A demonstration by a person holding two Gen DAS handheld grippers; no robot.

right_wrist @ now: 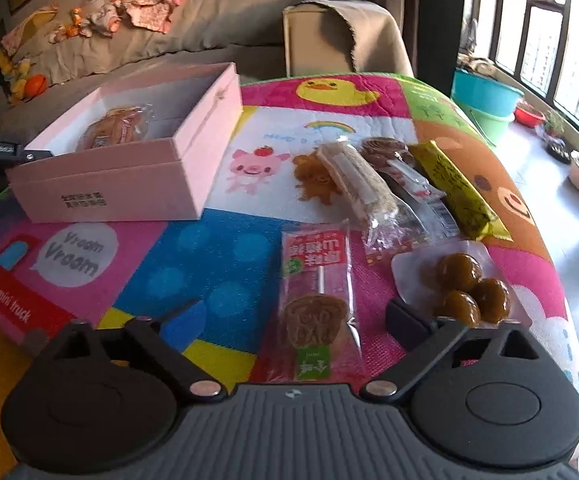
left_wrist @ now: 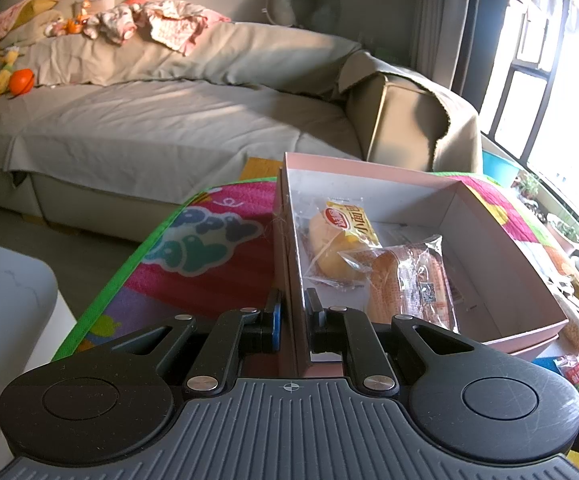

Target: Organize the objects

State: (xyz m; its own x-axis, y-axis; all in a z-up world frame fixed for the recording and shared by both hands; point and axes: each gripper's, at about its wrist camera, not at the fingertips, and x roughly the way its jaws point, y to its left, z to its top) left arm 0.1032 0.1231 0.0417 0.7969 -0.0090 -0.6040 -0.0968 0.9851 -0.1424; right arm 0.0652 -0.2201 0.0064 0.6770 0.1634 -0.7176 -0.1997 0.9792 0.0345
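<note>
Right wrist: right tongs (right_wrist: 289, 320) wide over lollipop packet (right_wrist: 316, 300); left tongs (left_wrist: 293, 316) clamp pink box (left_wrist: 289, 240) wall.

One pink box (right_wrist: 137, 184) holds two snack packets (left_wrist: 373, 264); six more packets (right_wrist: 317, 300) lie outside.

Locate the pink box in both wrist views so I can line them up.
Left wrist: pink box fills centre-right, open; the left gripper clamps its near-left wall.
Right wrist: pink box at upper left on the play mat, beyond the open right gripper.
Shared landmark: the orange-wrapped snack inside.
</note>
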